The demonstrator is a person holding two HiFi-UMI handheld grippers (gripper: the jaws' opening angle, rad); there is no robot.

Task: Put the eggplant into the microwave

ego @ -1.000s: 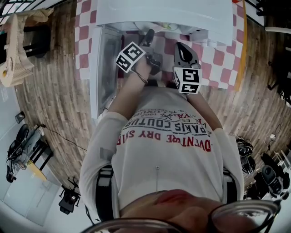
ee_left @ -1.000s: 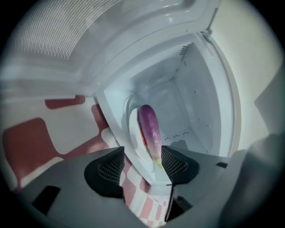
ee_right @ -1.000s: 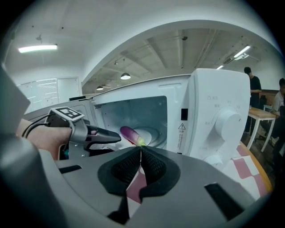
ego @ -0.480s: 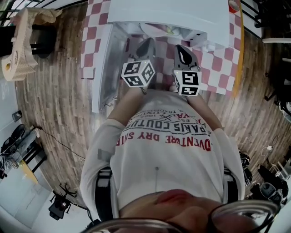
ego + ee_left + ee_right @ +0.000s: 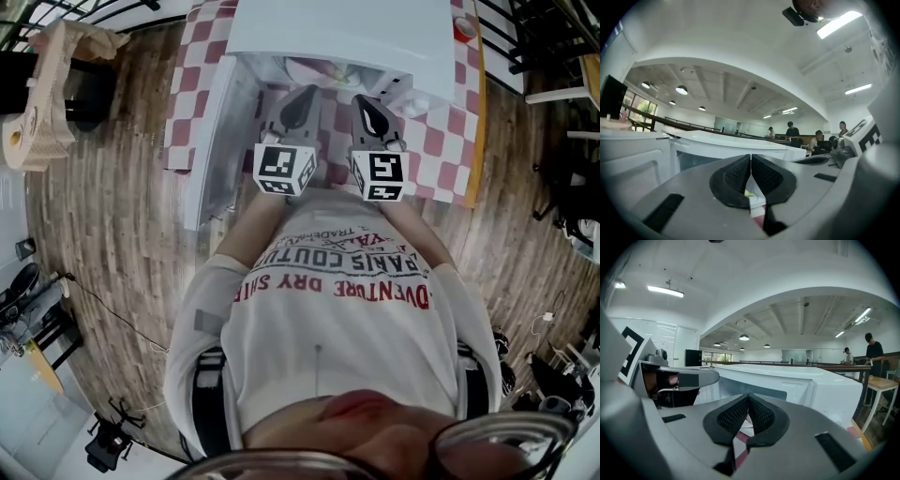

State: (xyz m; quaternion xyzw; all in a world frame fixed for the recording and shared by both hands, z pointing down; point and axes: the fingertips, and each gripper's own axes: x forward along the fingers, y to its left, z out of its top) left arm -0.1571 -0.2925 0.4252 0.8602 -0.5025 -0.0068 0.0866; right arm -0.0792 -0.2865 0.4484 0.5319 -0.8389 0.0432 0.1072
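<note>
Both tools are empty. The left gripper (image 5: 751, 163) has its fingers (image 5: 736, 176) pressed together on nothing, and the right gripper (image 5: 748, 401) is the same, pad against pad. They hang side by side just in front of the open microwave (image 5: 352, 33) on the checkered tabletop (image 5: 441, 141).

I cannot find the eggplant in any view. From the head view only a pale round plate (image 5: 323, 67) shows at the mouth of the cavity, and the microwave's top hides the rest, so I judge the eggplant lies deeper inside.

The door (image 5: 208, 141) stands wide open at the left, so closing it seems the step in hand. First I would look in and check that nothing sticks out past the sill. Then I would put the closed left fingers flat on the door's free edge and push it slowly around. The right gripper should be held back, clear of the door's path.
</note>
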